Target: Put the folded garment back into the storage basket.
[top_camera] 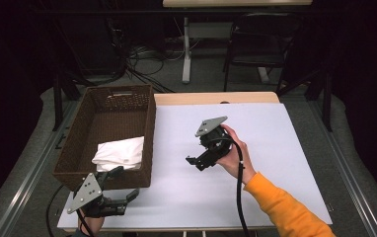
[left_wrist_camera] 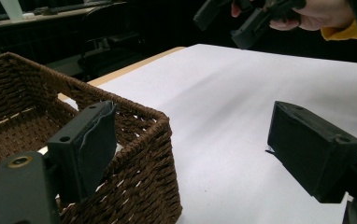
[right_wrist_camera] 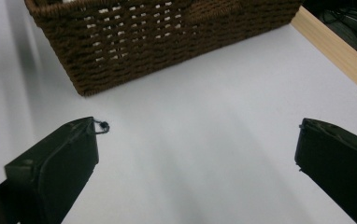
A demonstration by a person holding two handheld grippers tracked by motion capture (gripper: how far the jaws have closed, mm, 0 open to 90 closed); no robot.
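A brown wicker basket [top_camera: 150, 129] stands at the table's left and holds a folded white cloth [top_camera: 120, 153]. My left gripper [top_camera: 125, 183] is open at the basket's near right corner. In the left gripper view one jaw sits over the basket [left_wrist_camera: 139, 186] and the other over the white table, with the left gripper [left_wrist_camera: 200, 149] holding nothing. A hand in an orange sleeve holds my right gripper [top_camera: 196, 155] above the table's middle. It points toward the basket [right_wrist_camera: 167, 46]. The right gripper [right_wrist_camera: 200, 163] is open and empty.
The white table top [top_camera: 275, 148] has a wooden strip [top_camera: 216, 98] along its far edge. Beyond it are a dark chair [top_camera: 260, 44], a table leg [top_camera: 186, 49] and floor cables [top_camera: 147, 54]. The right gripper [left_wrist_camera: 246, 21] appears far off in the left gripper view.
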